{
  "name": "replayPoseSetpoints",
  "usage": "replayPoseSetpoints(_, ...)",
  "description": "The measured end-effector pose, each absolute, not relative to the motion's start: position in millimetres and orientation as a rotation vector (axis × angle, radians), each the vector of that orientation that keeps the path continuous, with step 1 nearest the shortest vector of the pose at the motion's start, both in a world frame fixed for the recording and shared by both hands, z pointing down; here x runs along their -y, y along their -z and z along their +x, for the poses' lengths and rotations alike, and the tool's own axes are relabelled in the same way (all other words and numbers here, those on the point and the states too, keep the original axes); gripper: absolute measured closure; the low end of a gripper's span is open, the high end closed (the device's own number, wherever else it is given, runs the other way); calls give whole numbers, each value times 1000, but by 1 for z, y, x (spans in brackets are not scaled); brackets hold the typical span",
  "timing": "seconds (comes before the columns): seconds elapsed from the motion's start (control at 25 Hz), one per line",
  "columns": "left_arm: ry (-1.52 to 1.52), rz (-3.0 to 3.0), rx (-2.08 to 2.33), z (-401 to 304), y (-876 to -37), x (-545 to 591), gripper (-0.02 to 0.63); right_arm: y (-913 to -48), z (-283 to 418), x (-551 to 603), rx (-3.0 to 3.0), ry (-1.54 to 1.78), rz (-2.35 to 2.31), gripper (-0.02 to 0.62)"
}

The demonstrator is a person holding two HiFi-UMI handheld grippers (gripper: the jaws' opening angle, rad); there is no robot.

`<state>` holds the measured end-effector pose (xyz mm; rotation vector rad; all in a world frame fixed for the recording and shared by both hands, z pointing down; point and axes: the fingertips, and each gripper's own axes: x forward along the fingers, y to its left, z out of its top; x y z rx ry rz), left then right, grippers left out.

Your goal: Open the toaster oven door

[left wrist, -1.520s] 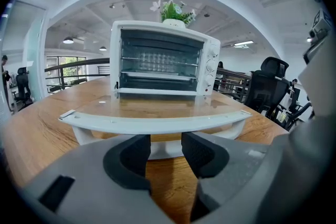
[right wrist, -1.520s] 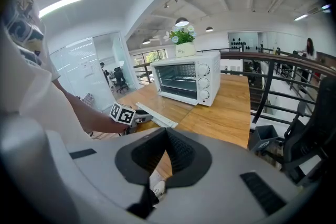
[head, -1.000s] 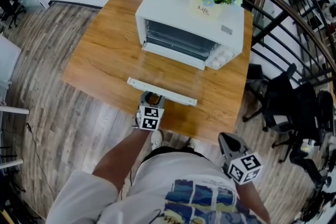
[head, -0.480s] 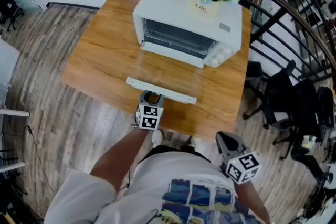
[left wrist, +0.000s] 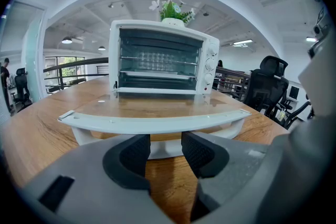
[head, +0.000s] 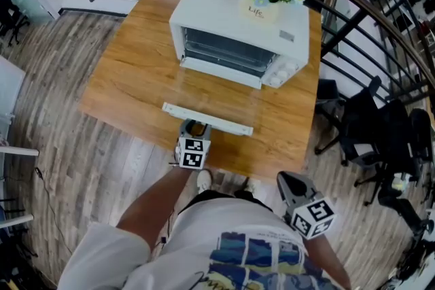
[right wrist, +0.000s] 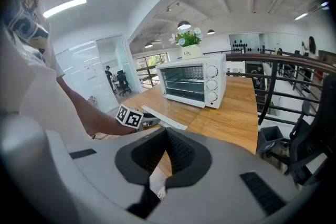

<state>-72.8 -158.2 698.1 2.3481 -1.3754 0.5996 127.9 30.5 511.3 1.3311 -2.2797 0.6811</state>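
Your work surface is one wooden table (head: 129,78) with a light-brown plank top. It stands on a grey-brown plank floor (head: 61,146), its near edge close to your body. What sits directly on it is a white toaster oven (head: 231,10), set toward the far right of the top, with bare wood showing to its left and in front. Its glass door (head: 214,97) lies folded down flat over the tabletop toward you; whether the door's front edge touches the wood can't be told.

Grey wood-plank floor (head: 41,146), wooden table (head: 136,71), curved black railing (head: 345,29), black office chairs (head: 367,125), ceiling lamps (left wrist: 66,40)
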Motion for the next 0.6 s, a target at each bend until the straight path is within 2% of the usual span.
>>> replayPoseSetpoints(0.6, -598, 2354, 1370, -72, -698, 158, 428, -510, 127, -34, 2296, -687, 1357, 594)
